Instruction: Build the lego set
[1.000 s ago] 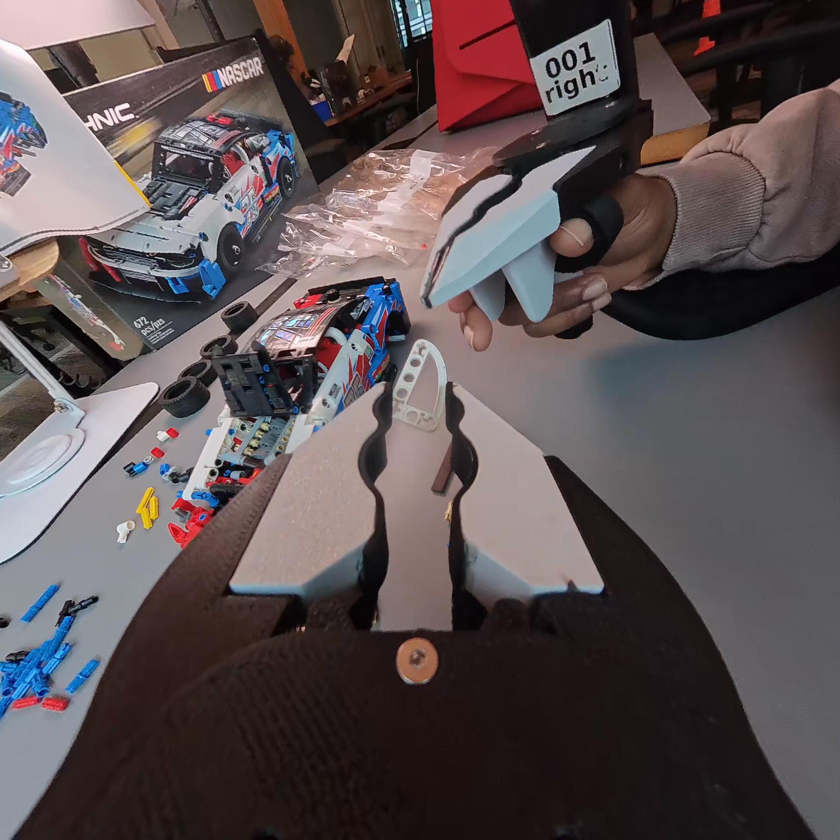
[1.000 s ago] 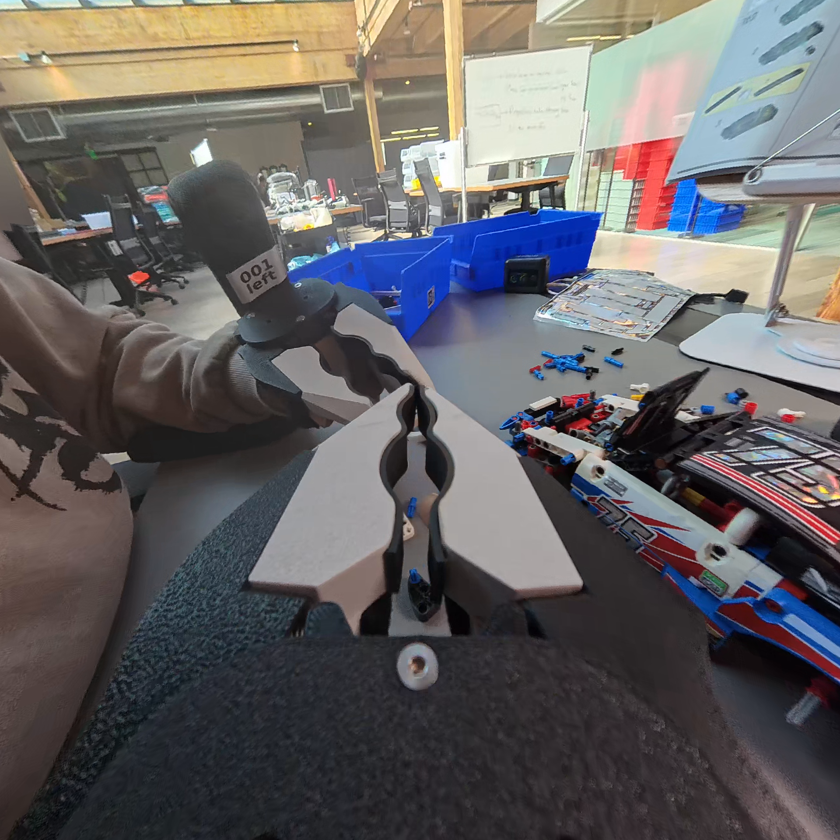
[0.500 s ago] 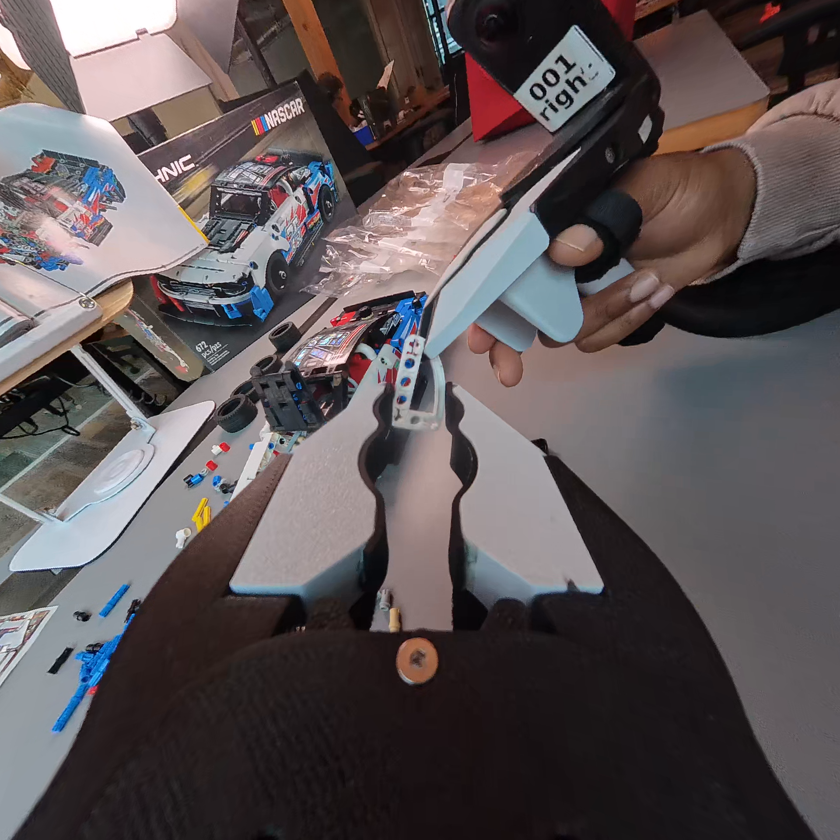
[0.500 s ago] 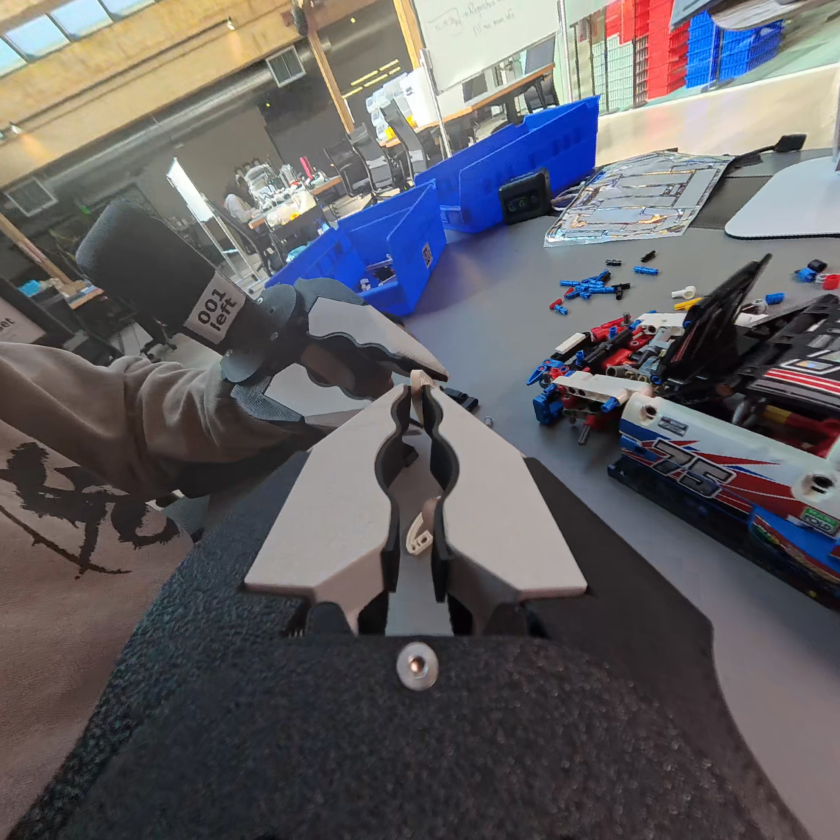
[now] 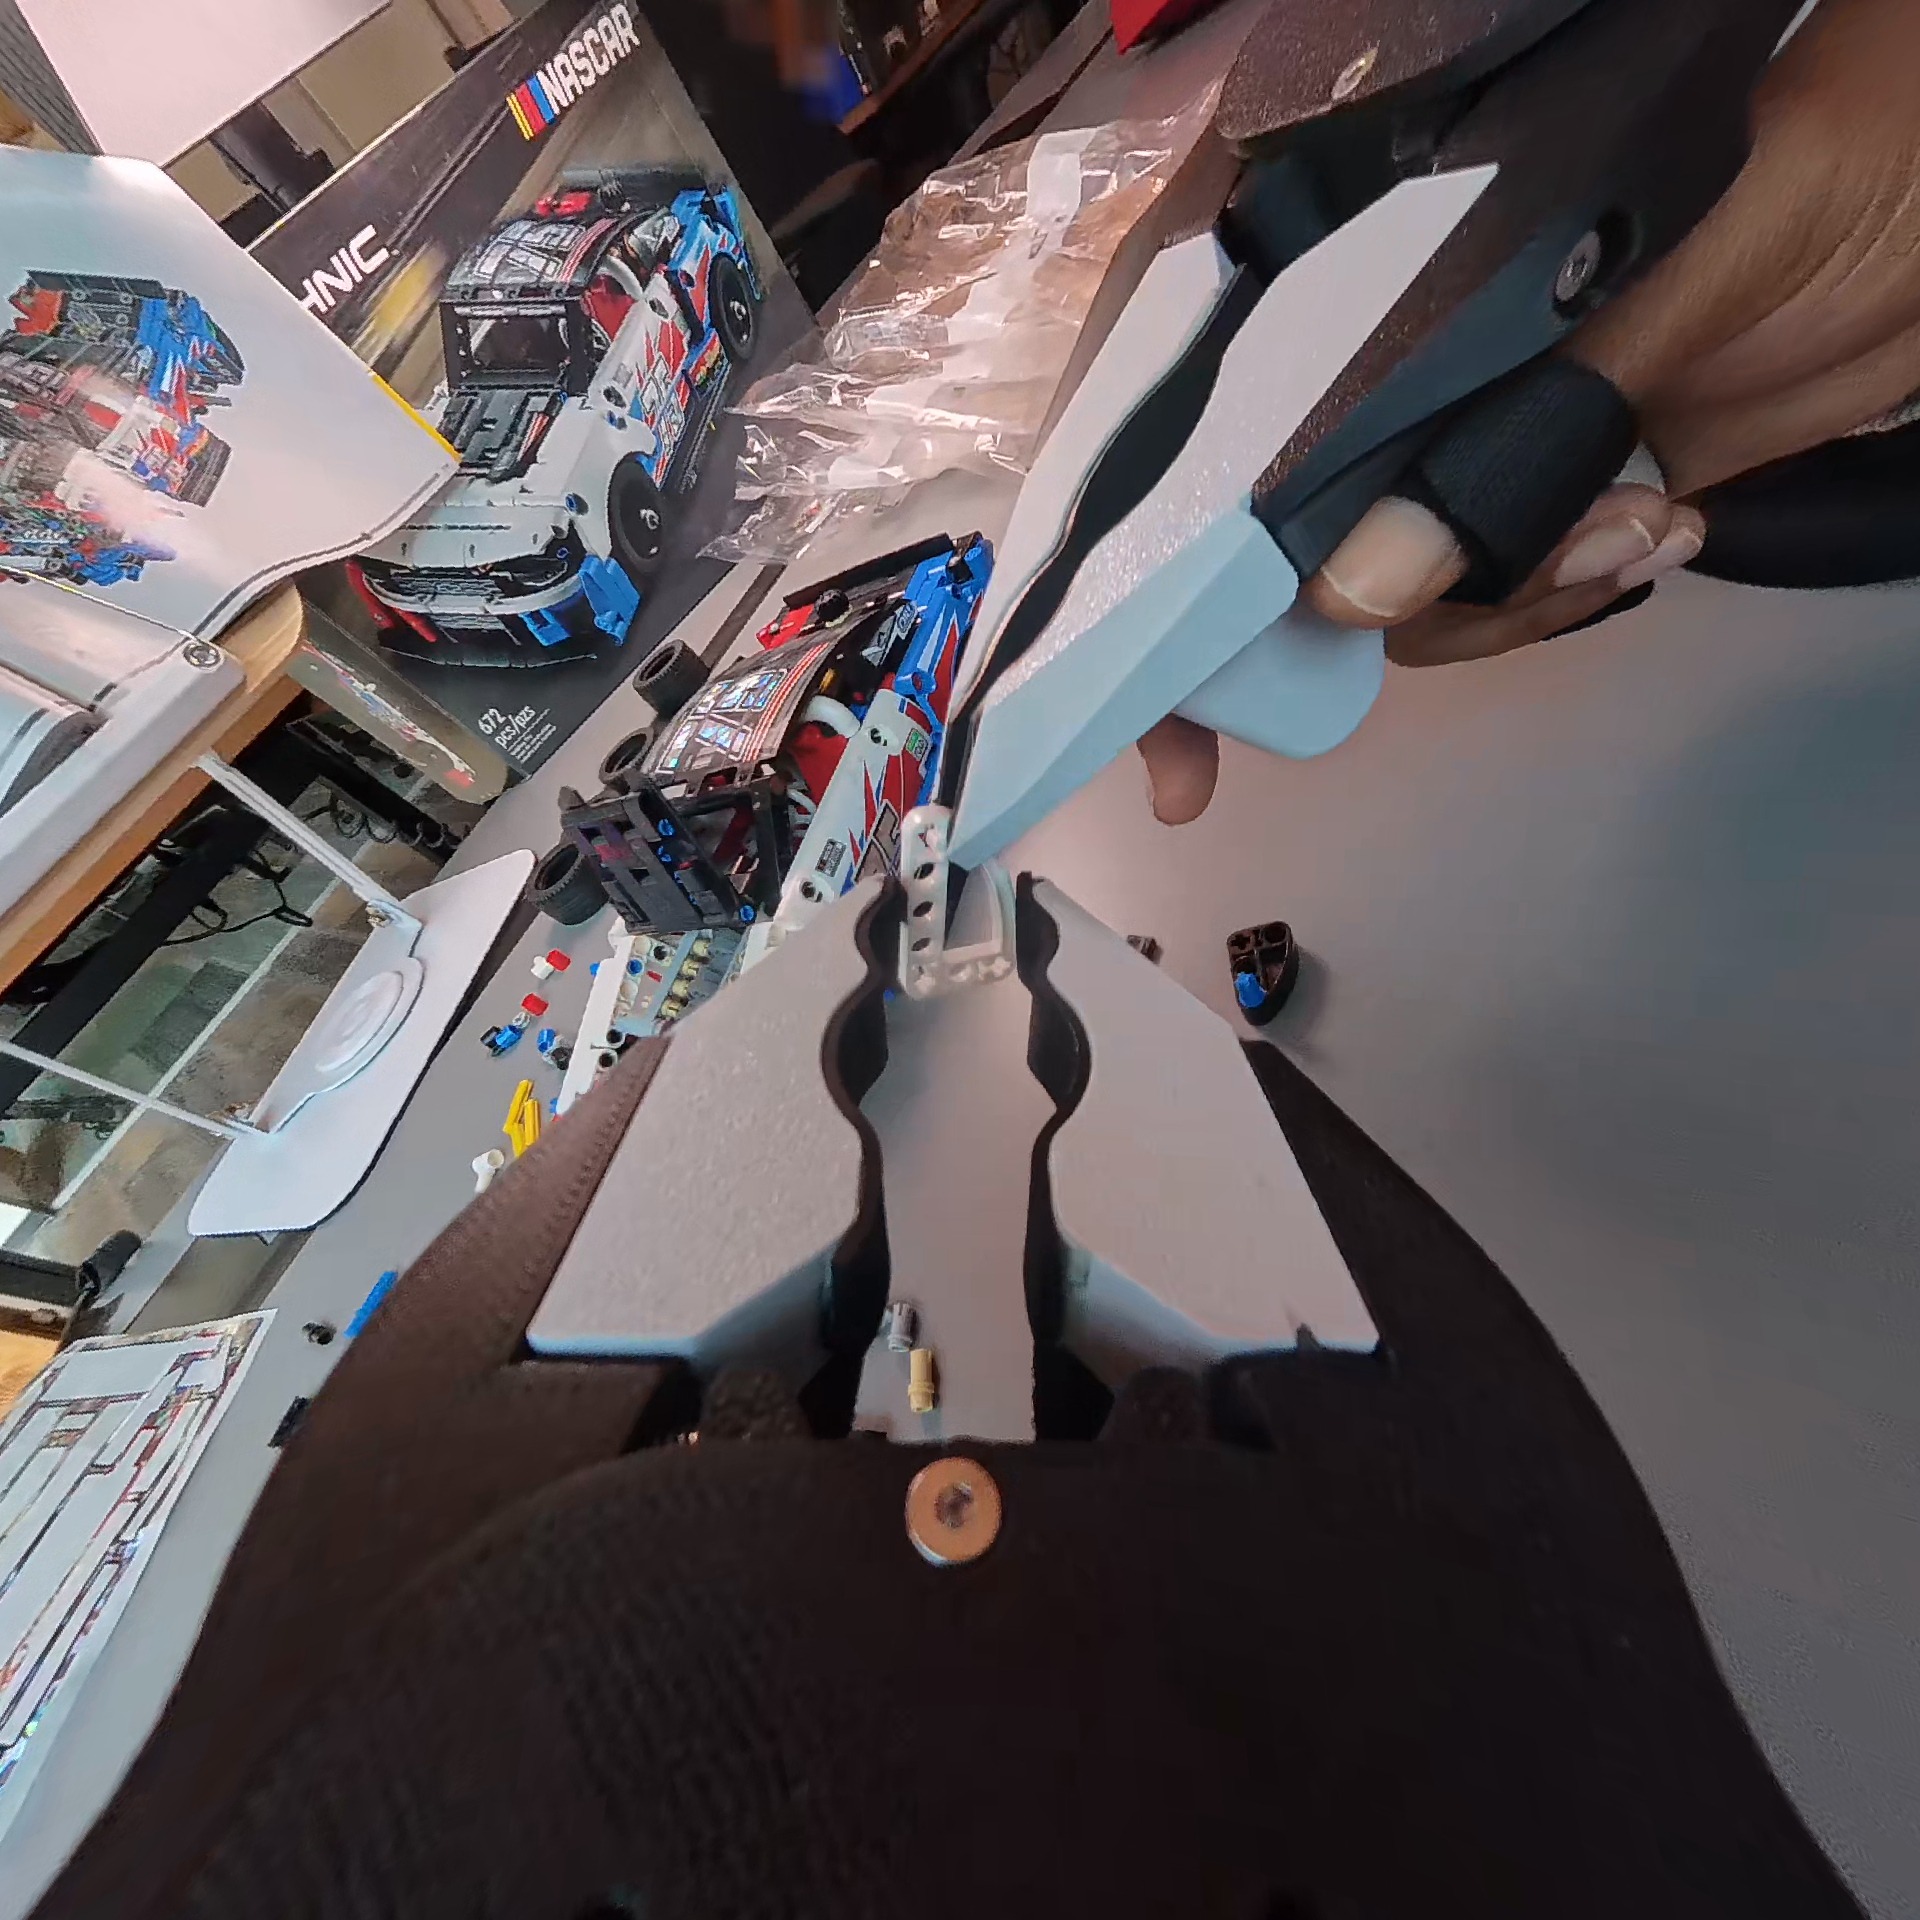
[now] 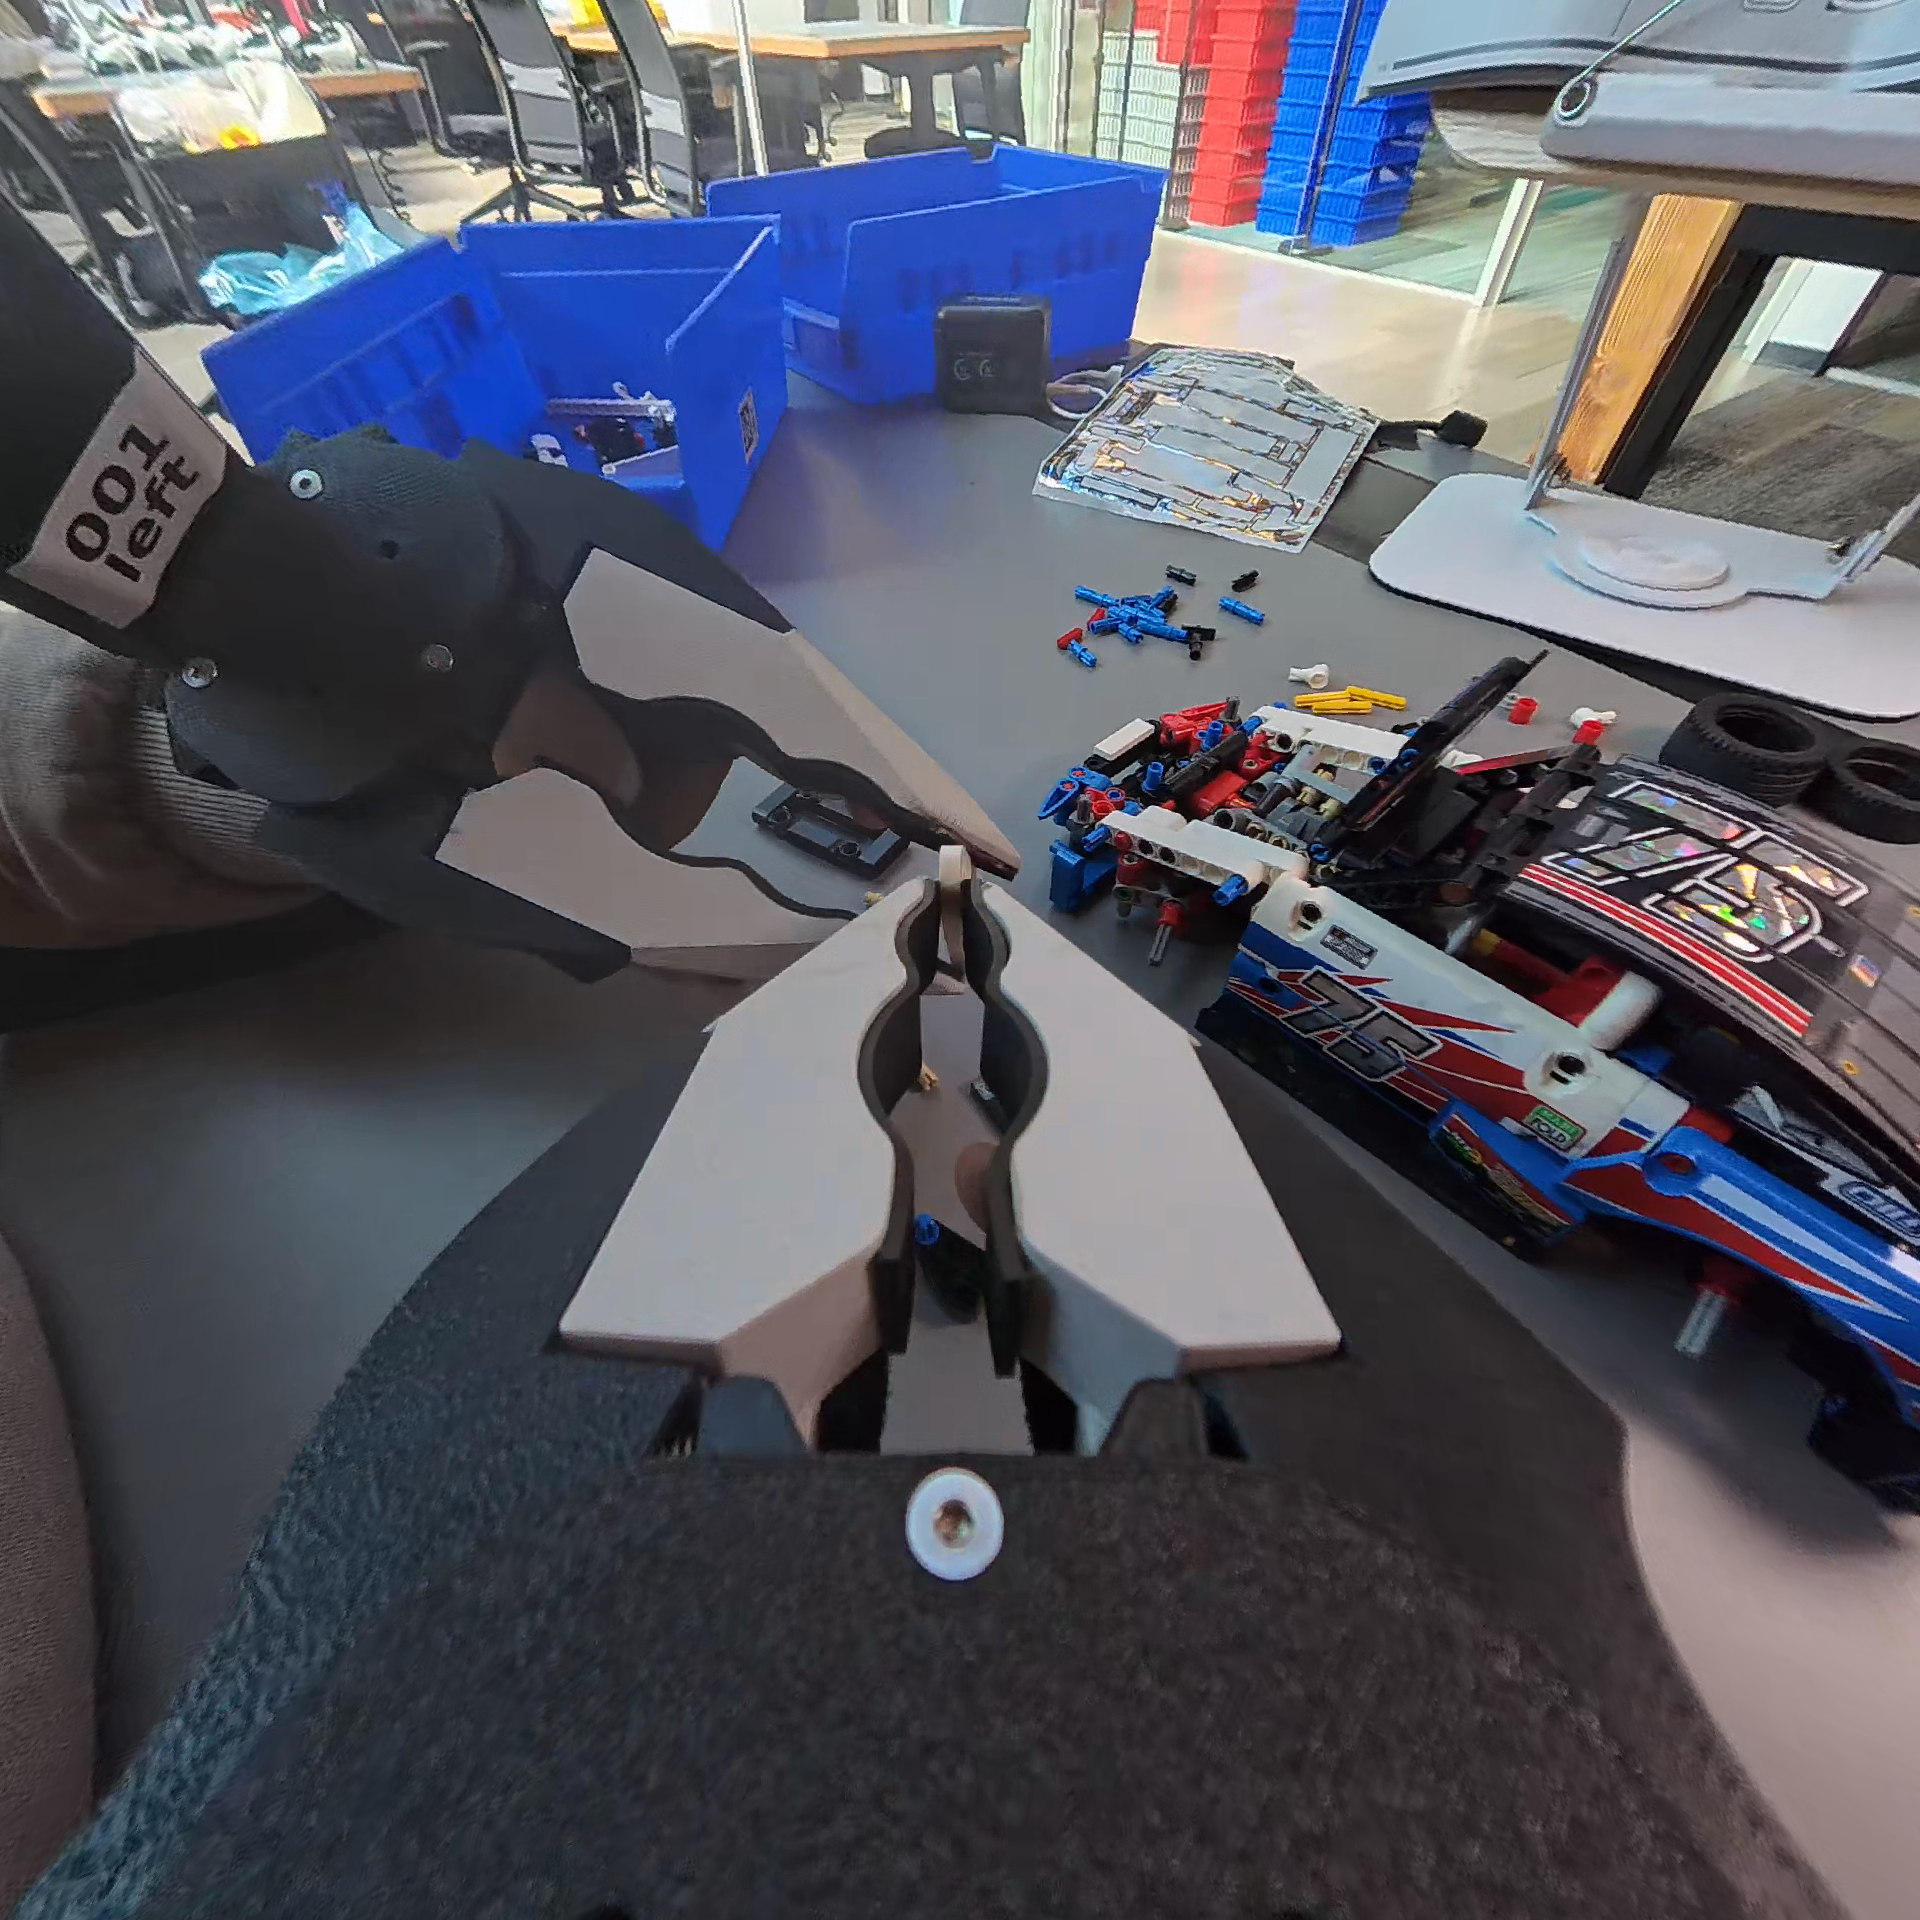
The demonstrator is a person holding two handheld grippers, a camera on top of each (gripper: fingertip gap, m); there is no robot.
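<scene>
A: Where is the white piece (image 5: 940,925)?

B: Between both grippers, above the worktop (image 5: 1558,1039). Your left gripper (image 5: 951,914) pinches it; your right gripper's (image 6: 951,894) jaws pinch its top. Next, carry it to the car (image 6: 1507,966).

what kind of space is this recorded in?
Likely a shared open-plan office or workshop: rows of desks with office chairs, stacked red and blue storage bins, and blue bins on the grey worktable.

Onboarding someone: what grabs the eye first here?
The two grippers meeting tip to tip over a small white frame piece, the left gripper around it, the right gripper pinching its top. Just behind on the grey table sits the half-built race car.
</scene>
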